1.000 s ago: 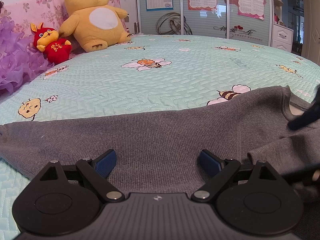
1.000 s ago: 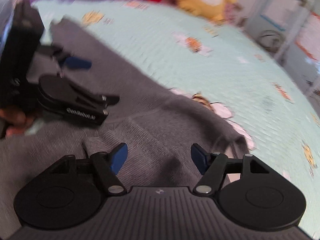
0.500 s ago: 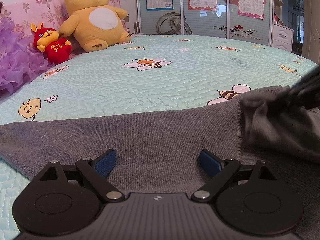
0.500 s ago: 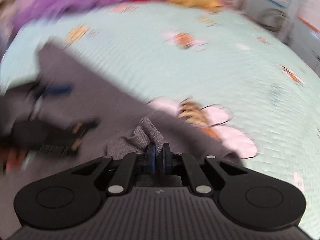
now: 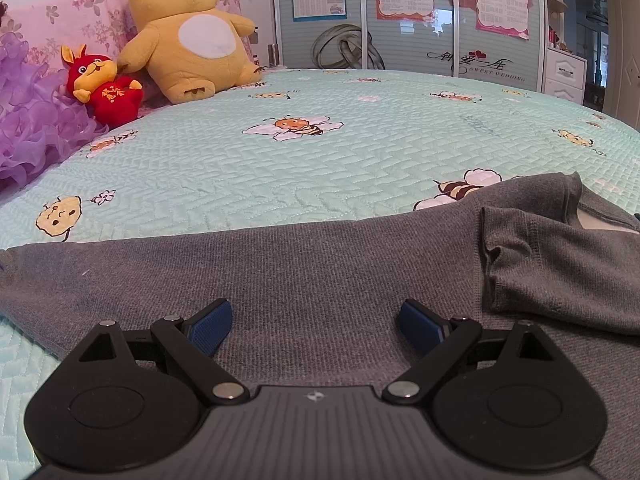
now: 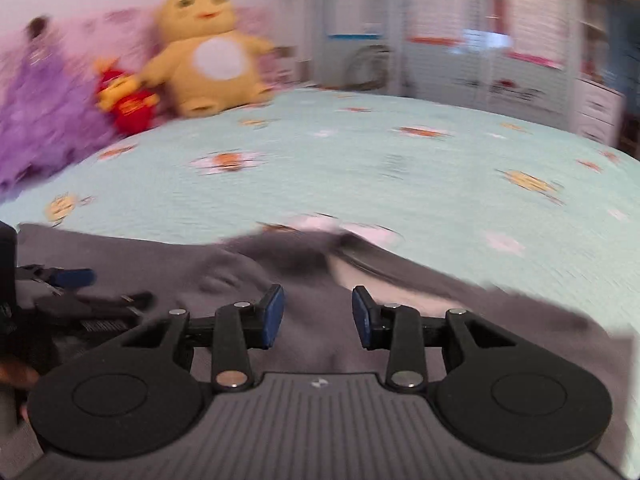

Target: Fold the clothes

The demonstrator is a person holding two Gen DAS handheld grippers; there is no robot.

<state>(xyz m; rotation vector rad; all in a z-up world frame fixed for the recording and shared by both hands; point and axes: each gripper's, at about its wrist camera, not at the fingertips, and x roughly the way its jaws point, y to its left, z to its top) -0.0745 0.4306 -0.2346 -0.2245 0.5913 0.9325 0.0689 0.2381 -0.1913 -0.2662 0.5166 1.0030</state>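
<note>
A: The right claw [image 6: 318, 316] is opening, nothing between its pads; the left claw [image 5: 312, 326] hangs spread above the grey sweater [image 5: 320, 276] on the bed [image 5: 320, 168].

B: That folded sleeve [image 5: 560, 264] looks loose and might slide back.

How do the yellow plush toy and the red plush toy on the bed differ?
The yellow plush toy is clearly bigger than the red plush toy. The yellow one has a white belly patch; the red one has yellow ears and face. Both sit upright at the head of the bed, side by side.
</note>
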